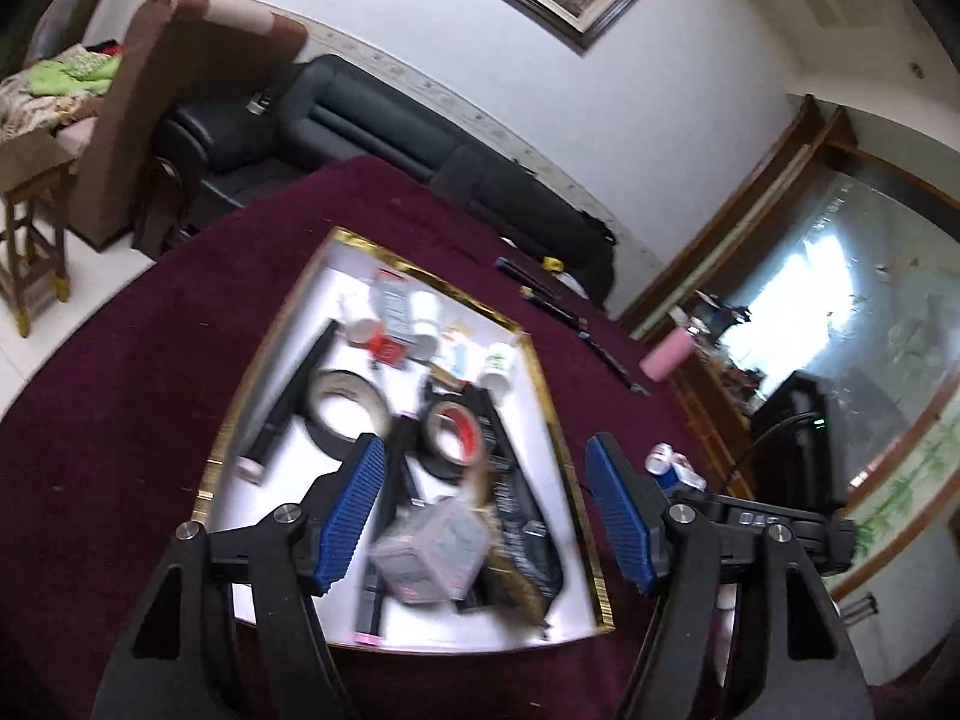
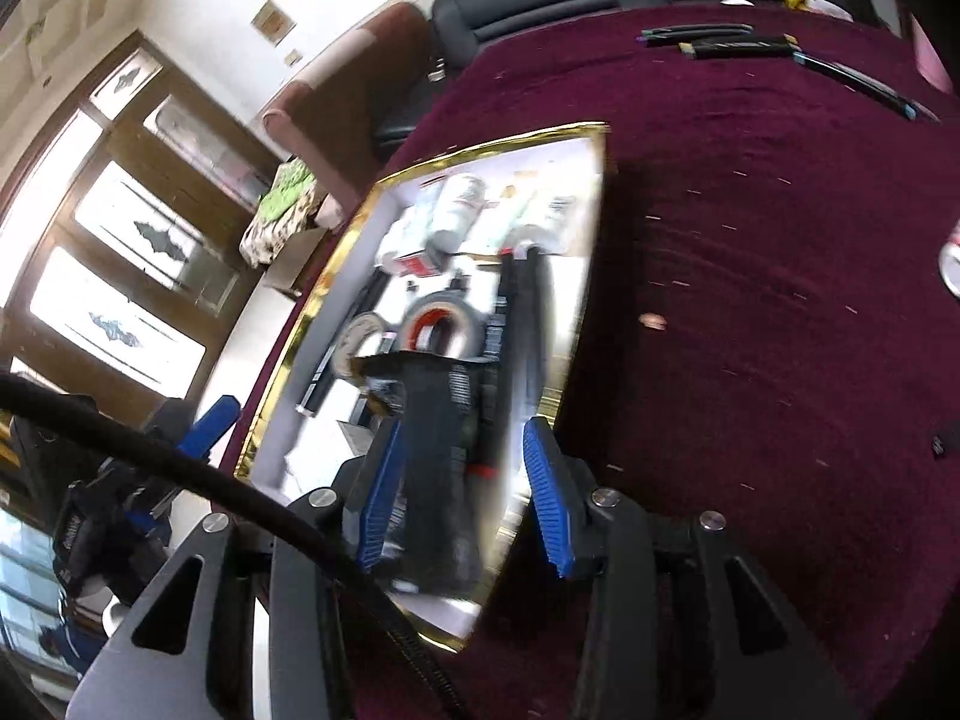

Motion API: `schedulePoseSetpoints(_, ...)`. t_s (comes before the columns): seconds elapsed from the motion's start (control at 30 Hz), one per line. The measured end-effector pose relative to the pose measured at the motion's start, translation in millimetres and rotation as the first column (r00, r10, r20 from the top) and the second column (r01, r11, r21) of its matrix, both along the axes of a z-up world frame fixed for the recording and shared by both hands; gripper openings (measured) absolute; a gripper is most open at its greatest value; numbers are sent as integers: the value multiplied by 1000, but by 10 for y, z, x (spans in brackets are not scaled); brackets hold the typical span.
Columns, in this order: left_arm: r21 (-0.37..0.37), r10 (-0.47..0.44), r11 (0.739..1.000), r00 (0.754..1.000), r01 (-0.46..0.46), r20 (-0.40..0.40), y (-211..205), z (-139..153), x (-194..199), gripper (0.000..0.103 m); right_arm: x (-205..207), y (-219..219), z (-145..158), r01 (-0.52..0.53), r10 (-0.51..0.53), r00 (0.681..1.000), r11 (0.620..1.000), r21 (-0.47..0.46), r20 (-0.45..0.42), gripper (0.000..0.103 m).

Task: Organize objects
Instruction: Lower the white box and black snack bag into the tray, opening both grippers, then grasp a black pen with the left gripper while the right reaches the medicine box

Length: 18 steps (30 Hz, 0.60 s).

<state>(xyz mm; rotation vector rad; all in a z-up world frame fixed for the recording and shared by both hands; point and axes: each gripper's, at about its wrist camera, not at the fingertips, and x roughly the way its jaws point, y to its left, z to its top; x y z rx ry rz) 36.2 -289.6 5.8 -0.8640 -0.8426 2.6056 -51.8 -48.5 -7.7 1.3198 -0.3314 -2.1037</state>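
Left gripper point(image 1: 486, 468) hangs open over the tray point(image 1: 564, 420), nothing between its pads. Right gripper point(image 2: 462, 438) gapes too, a blurred black item point(image 2: 432, 480) loose beneath, 2 tape rolls point(image 1: 447, 432) mid-tray.

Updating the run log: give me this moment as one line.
left claw: open, empty | right claw: open, empty | gold-rimmed white tray: filled, on maroon cloth | black pens: outside tray

Black gripper point(image 1: 486, 462) frames, ribbed blue pads point(image 1: 354, 516), silver screws, black cable point(image 2: 180, 468)
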Motion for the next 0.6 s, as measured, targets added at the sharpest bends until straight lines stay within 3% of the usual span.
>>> schedulePoseSetpoints(0.23, 21, -177, 984, 984, 177, 11, 596, 134, -144, 64, -23, 1159, -75, 212, -211, 977, 977, -32, 28, 39)
schedulePoseSetpoints(0.33, 28, -259, 966, 966, 258, 28, 923, 130, -243, 64, 14, 1776, -92, 339, -338, 941, 940, -35, 32, 39)
schedulePoseSetpoints(0.47, 17, -341, 940, 937, 340, 73, 1346, 57, -380, 64, 90, 2590, -143, 497, -496, 867, 867, -31, 46, 41)
schedulePoseSetpoints(0.6, 8, -401, 915, 909, 403, 111, 1704, -6, -479, 64, 119, 3049, -154, 569, -568, 822, 821, -34, 41, 43)
